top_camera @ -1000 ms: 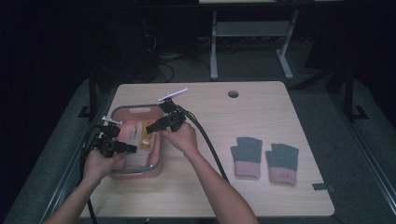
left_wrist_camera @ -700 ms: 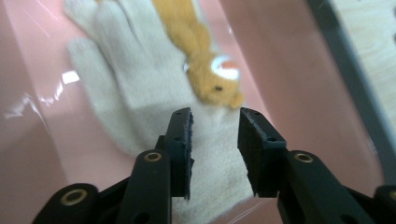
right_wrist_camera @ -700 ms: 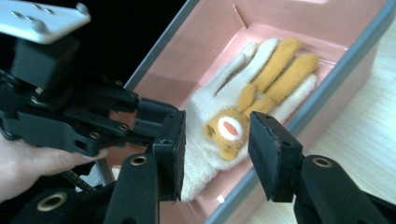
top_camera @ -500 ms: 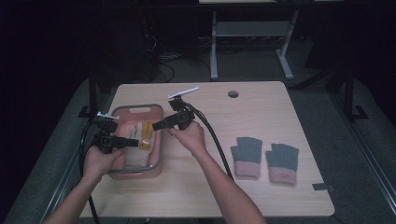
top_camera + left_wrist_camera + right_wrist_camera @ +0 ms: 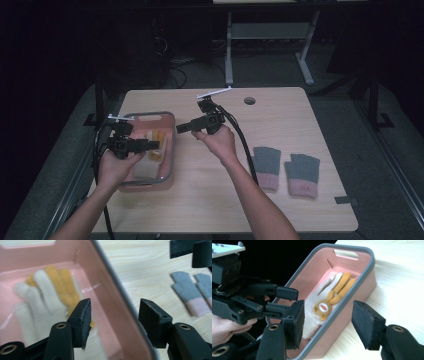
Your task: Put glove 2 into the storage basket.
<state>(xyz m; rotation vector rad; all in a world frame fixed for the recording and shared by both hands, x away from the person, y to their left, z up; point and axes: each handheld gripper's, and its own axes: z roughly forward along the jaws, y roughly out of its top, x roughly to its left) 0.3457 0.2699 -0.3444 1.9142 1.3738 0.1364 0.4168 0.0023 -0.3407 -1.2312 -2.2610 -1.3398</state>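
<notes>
Black fingers (image 5: 294,322), brass rivets, bare forearms

A pair of grey gloves (image 5: 286,169) with pink cuffs lies flat on the right part of the light wooden worktop (image 5: 280,210), side by side, fingers pointing away from the person. A round cable hole (image 5: 249,101) sits near the worktop's far edge. A small dark strip of tape (image 5: 346,201) lies near the right front corner. Beyond the worktop, a white-legged table frame (image 5: 266,47) stands on the dark floor among loose cables (image 5: 175,65).
</notes>
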